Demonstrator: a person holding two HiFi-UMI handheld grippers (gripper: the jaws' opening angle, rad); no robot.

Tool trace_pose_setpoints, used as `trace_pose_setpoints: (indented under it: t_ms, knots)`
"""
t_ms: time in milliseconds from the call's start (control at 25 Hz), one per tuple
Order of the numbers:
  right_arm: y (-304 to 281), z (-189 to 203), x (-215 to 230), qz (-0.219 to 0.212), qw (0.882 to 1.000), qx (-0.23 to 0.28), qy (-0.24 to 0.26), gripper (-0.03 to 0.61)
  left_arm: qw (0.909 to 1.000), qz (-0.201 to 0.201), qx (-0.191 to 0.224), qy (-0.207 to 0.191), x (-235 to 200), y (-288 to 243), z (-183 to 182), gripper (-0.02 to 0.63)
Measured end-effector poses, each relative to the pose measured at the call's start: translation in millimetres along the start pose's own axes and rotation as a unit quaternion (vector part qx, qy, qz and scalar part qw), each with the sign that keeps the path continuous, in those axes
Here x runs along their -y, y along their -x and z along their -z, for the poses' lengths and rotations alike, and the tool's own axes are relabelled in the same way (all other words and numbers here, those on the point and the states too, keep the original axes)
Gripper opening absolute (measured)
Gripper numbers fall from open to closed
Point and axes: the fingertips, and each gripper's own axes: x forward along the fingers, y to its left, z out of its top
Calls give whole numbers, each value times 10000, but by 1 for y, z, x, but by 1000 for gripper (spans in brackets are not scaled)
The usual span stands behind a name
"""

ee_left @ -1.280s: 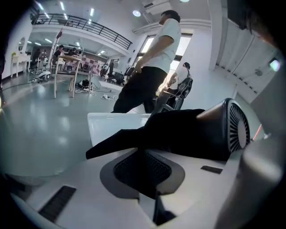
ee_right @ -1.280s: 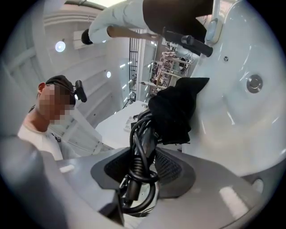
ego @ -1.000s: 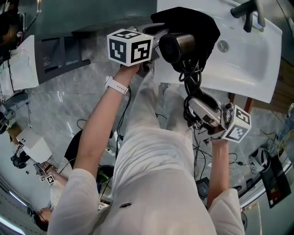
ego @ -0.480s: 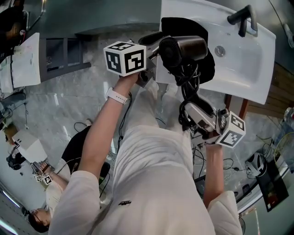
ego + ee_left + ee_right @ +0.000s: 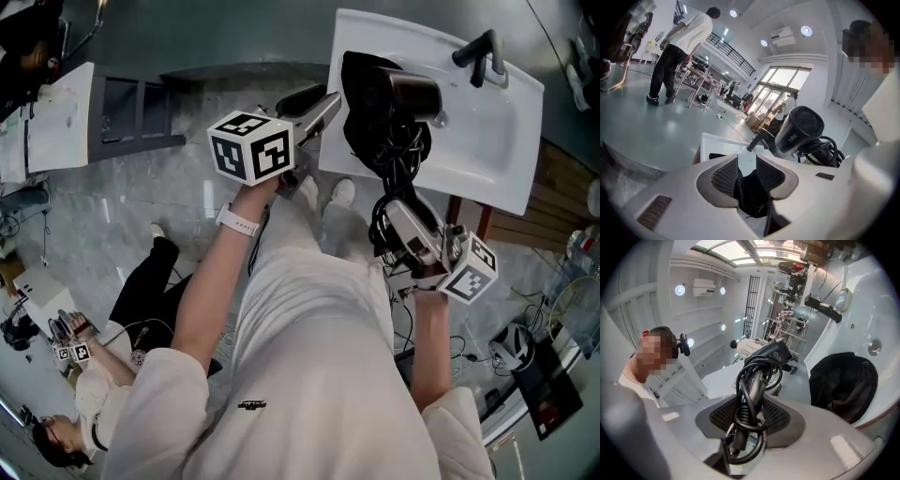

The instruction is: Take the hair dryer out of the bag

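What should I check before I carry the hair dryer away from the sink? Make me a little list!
1. Grip: ok. The right gripper is shut on the hair dryer, at its handle.
2. Out of the bag: ok. The bag lies apart from it in the sink.
3. Bag let go: not ok. The left gripper has its jaws apart, but the bag's black cloth sits between them.
4. Cord: ok. It is coiled round the handle.
5. Faucet: ok. It stands at the sink's far edge, apart from the dryer.
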Motion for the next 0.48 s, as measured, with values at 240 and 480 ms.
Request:
trace_pose_setpoints:
  t_ms: [240,480]
  knots:
    - [6,-21,-35,77,9988,321,351,181,9994,-81,229,-246,40,45,-12,94]
    - [12,-48,-59,182,9944,655,804,181,9976,-254,466,-434,67,82,-21,52]
